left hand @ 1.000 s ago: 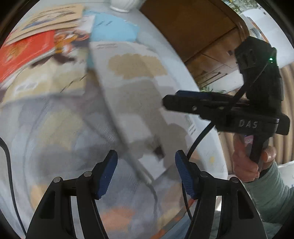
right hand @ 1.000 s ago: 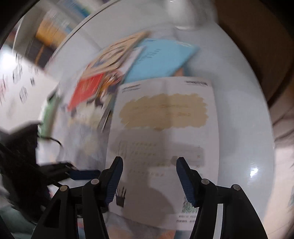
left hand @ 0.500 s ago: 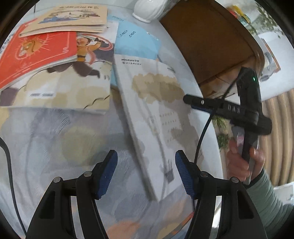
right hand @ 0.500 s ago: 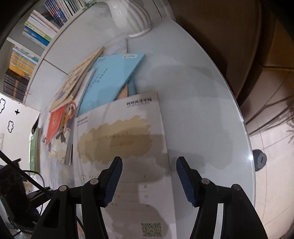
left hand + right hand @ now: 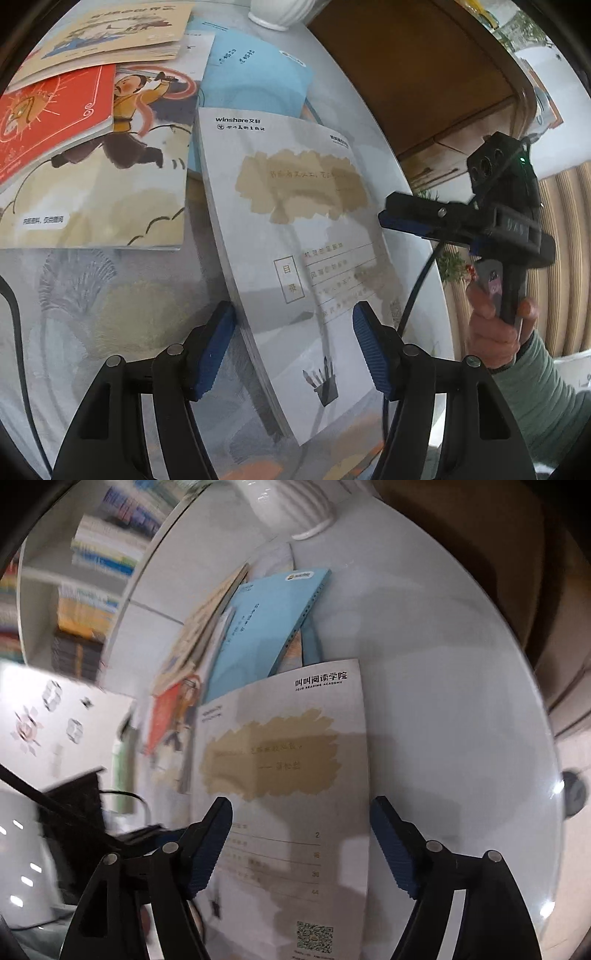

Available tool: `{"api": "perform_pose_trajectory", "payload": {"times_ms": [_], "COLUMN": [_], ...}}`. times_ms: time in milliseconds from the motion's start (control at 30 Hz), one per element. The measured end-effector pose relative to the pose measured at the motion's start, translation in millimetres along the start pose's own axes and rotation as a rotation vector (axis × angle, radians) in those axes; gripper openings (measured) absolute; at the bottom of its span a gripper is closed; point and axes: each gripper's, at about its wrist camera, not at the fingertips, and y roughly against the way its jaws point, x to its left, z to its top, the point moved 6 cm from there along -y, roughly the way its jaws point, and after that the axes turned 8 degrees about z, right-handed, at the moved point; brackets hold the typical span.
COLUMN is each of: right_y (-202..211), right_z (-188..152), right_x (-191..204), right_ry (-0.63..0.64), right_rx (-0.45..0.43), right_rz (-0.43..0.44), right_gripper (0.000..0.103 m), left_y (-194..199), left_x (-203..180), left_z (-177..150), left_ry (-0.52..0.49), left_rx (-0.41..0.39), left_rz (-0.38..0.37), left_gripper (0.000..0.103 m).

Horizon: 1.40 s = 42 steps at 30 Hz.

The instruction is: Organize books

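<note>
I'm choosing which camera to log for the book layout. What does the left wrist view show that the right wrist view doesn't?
Left only: the right gripper from outside, the hand holding it, and the red book clearly. Right only: bookshelves, and the grey book's QR code. Both: the grey book below open jaws, the blue book, the white vase.

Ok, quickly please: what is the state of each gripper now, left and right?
Left gripper: open, holding nothing, over the grey book.
Right gripper: open, jaws have just been opening, holding nothing, the grey book below it.
</note>
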Motion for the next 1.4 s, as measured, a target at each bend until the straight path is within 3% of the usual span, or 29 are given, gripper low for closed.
{"api": "perform_pose_trajectory", "payload": {"times_ms": [133, 433, 600, 733, 800, 900, 1033, 1133, 1167, 1233, 1333, 1400], "right_y": [3, -9, -41, -42, -41, -44, -45, -41, -41, -36, -35, -33], "right_z": [-8, -51, -82, -85, -86, -84, -88, -90, -92, -97, -96, -93], "right_x": [-1, 51, 61, 59, 57, 66, 69, 72, 76, 97, 128, 146], "right_ry": [-0.060, 0.033, 0.030, -0.003, -0.006, 0.033, 0.044, -0.013, -0.035, -0.061, 0.001, 0.050], "right_rx": [0.010, 0.111, 0.205, 0.160, 0.137, 0.125, 0.071, 0.069, 0.078, 0.092, 0.082, 0.068], "right_rz": [0.100, 0.152, 0.157, 0.149, 0.153, 0.143, 0.118, 0.188, 0.249, 0.417, 0.406, 0.358], "right_gripper": [0.077, 0.079, 0.079, 0.077, 0.078, 0.091, 0.093, 0.090, 0.083, 0.082, 0.082, 0.082], "left_y": [14, 39, 49, 51, 46, 42, 36, 33, 34, 37, 44, 59], "left_x": [11, 39, 63, 68, 61, 57, 50, 48, 51, 57, 66, 80], "left_z": [-17, -76, -102, -96, -94, -93, -91, -89, -89, -90, -93, -96], "left_ry": [-0.006, 0.030, 0.102, 0.123, 0.126, 0.091, 0.058, 0.079, 0.097, 0.129, 0.169, 0.190], "left_rx": [-0.001, 0.050, 0.046, 0.006, 0.005, -0.004, 0.000, -0.009, -0.013, -0.015, -0.011, -0.037], "left_rz": [-0.004, 0.030, 0.042, 0.082, 0.067, 0.118, 0.165, 0.139, 0.112, 0.066, 0.000, 0.002], "left_gripper": [0.063, 0.063, 0.063, 0.063, 0.063, 0.063, 0.068, 0.068, 0.068, 0.068, 0.068, 0.068]}}
